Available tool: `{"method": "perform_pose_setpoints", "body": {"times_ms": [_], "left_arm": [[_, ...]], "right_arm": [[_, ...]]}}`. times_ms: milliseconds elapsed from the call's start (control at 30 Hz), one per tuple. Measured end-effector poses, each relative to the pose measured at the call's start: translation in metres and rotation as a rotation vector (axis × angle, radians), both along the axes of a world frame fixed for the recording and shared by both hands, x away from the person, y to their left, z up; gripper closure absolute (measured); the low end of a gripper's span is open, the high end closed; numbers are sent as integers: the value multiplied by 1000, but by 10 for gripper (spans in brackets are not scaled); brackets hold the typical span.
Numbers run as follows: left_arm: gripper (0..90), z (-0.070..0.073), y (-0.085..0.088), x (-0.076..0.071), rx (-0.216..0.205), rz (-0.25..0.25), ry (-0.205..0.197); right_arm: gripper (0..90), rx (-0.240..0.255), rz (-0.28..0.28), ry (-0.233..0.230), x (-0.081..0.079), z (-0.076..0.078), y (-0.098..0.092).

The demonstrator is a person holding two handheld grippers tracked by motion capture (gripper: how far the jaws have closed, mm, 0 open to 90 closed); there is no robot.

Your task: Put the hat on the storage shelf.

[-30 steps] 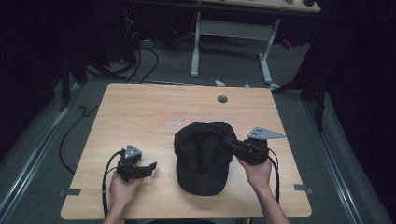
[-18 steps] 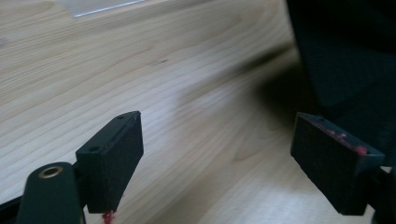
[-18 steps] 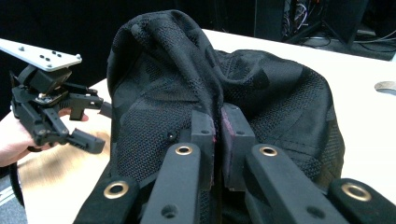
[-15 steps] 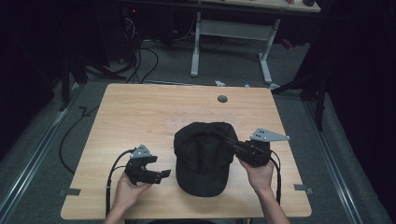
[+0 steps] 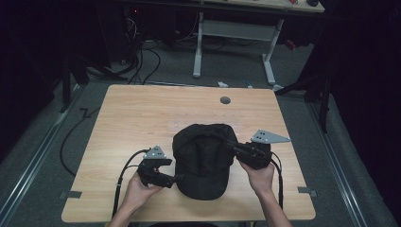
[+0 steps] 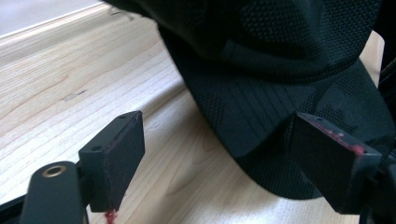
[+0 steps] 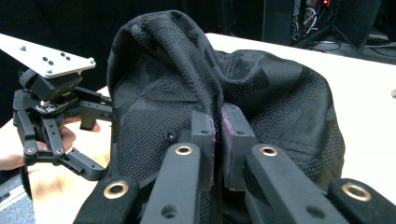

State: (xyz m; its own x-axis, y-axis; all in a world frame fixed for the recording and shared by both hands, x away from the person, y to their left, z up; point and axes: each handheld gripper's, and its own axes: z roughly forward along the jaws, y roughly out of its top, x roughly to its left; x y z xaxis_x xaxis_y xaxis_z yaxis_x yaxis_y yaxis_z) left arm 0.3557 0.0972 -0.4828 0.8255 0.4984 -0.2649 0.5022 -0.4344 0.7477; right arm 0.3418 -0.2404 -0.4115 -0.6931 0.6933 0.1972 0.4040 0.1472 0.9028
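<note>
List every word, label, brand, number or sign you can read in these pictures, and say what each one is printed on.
None can be read.
The black knitted fabric cap shows no logo or label on the sides in view.
The light wooden table carries no print.
The grey three-cornered plate has only small holes.
The left gripper and right gripper bear no markings.

A grey desk frame (image 5: 236, 33) and cables (image 5: 142, 52) lie beyond the table (image 5: 142, 113).

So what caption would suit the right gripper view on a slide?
Right gripper pinching a fold of the black cap, left gripper alongside.
</note>
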Motion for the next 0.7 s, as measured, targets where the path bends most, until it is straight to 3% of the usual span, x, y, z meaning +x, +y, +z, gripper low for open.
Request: {"method": "perform_pose_setpoints", "body": {"times_ms": [367, 533, 700], "left_arm": [[204, 1, -6, 4, -23, -51, 25], [251, 1, -6, 5, -34, -62, 38], [298, 5, -6, 2, -49, -67, 7]], "right_arm": [[851, 26, 31, -12, 1, -1, 3], [851, 34, 48, -21, 1, -1, 5], [851, 29, 42, -25, 2, -2, 6]]}}
